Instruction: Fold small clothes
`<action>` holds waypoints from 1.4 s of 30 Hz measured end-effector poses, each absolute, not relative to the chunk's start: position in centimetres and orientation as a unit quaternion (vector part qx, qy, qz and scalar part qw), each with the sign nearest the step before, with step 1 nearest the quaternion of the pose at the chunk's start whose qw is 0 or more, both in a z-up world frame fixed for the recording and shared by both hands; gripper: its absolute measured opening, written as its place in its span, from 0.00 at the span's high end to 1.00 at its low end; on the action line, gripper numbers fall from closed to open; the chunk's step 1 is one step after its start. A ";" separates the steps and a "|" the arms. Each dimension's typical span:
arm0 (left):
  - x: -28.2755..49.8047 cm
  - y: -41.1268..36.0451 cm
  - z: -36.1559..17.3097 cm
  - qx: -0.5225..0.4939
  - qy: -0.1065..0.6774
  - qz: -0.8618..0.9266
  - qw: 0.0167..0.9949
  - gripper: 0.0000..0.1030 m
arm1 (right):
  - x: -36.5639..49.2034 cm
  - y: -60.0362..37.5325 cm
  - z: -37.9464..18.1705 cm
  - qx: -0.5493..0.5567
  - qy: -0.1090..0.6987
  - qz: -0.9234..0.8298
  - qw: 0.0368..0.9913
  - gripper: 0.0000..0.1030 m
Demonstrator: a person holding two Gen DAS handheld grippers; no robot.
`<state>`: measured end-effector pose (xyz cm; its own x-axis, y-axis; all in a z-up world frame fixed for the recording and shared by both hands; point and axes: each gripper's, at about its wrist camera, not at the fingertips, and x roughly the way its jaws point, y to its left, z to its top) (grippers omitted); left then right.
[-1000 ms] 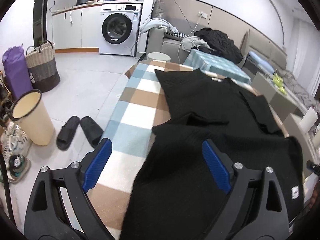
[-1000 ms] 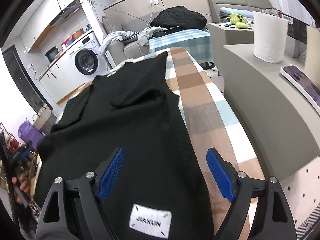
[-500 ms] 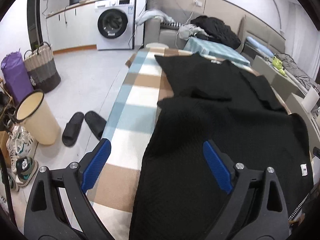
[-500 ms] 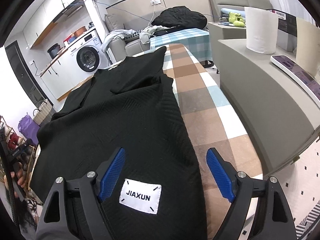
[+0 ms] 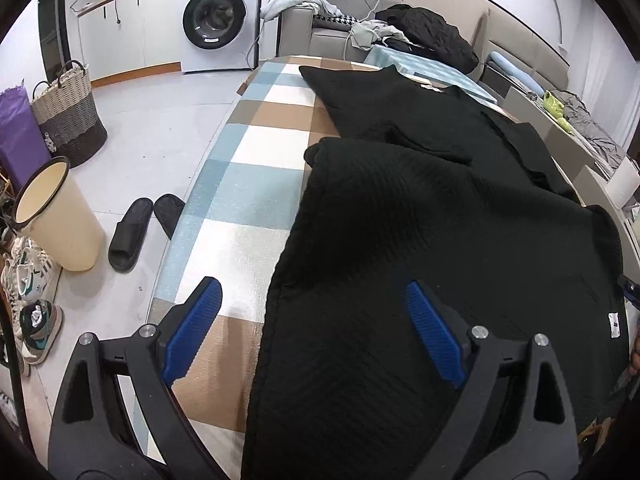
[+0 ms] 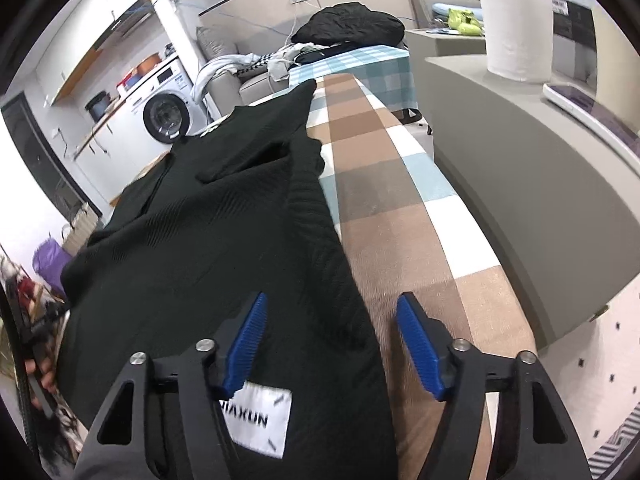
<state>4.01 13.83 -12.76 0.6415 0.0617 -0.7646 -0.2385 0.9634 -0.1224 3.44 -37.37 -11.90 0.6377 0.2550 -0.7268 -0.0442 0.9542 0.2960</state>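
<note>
A black knitted garment (image 5: pixel 420 216) lies spread on a checked blue, brown and white table cover (image 5: pixel 256 184), its near hem hanging toward me. My left gripper (image 5: pixel 312 328) is open above the garment's near left edge, holding nothing. In the right wrist view the same garment (image 6: pixel 224 232) shows a white label (image 6: pixel 260 420) at its near corner. My right gripper (image 6: pixel 330 344) is open, its jaws astride the garment's right edge, not closed on it.
A grey counter (image 6: pixel 520 184) with a paper roll (image 6: pixel 516 28) runs along the table's right side. On the floor to the left are a cream bin (image 5: pixel 60 216), black slippers (image 5: pixel 132 232), sneakers and a woven basket (image 5: pixel 68 116). A washing machine (image 5: pixel 218 20) and sofa stand behind.
Both grippers have pulled back toward the near hem. The right gripper's jaws have narrowed and shifted right, onto the garment's right edge. The garment has flattened.
</note>
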 end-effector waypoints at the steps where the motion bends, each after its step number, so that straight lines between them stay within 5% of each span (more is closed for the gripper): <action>1: 4.1 13.8 -12.8 -0.105 0.416 0.083 0.899 0.10 | 3.8 -37.3 -12.0 0.126 0.421 0.086 0.894 0.54; 3: 4.3 13.7 -12.9 -0.105 0.420 0.080 0.898 0.10 | 4.6 -36.8 -11.9 0.115 0.420 0.093 0.895 0.61; 6: 4.5 13.7 -13.2 -0.105 0.424 0.079 0.896 0.10 | 5.4 -35.7 -11.5 0.101 0.418 0.108 0.896 0.92; 7: 4.6 13.8 -13.2 -0.108 0.425 0.078 0.895 0.10 | 5.4 -35.6 -11.0 0.115 0.402 0.131 0.899 0.95; 11: 4.7 14.3 -13.6 -0.121 0.434 0.079 0.889 0.10 | 5.5 -36.9 -9.0 0.152 0.346 0.117 0.918 0.95; 17: 5.1 14.4 -14.0 -0.119 0.451 0.072 0.882 0.10 | 6.9 -36.7 -9.9 0.148 0.382 0.110 0.906 0.95; 24: 6.8 13.8 -14.1 -0.098 0.465 0.062 0.878 0.12 | 7.1 -36.5 -10.6 0.140 0.403 0.115 0.897 0.75; 27: 7.5 13.2 -14.1 -0.083 0.467 0.059 0.878 0.24 | 7.2 -36.4 -10.9 0.136 0.411 0.122 0.893 0.71; 32: 8.0 13.1 -13.8 -0.083 0.447 0.064 0.888 0.66 | 6.9 -36.6 -11.2 0.134 0.401 0.099 0.901 0.72; 35: 7.6 13.6 -13.5 -0.101 0.429 0.061 0.896 0.90 | 6.8 -36.6 -11.1 0.137 0.392 0.101 0.904 0.85; 37: 7.1 13.9 -12.9 -0.113 0.409 0.053 0.904 0.95 | 6.6 -36.4 -10.8 0.131 0.382 0.109 0.908 0.94; 42: 5.0 14.1 -11.3 -0.133 0.368 0.044 0.919 0.97 | 5.1 -37.3 -9.2 0.164 0.324 0.144 0.920 0.95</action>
<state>5.03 14.14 -11.28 0.7248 -0.0164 -0.6887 -0.1793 0.9608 -0.2115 5.15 -37.26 -9.19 0.7478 0.3718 -0.5500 -0.1595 0.9048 0.3948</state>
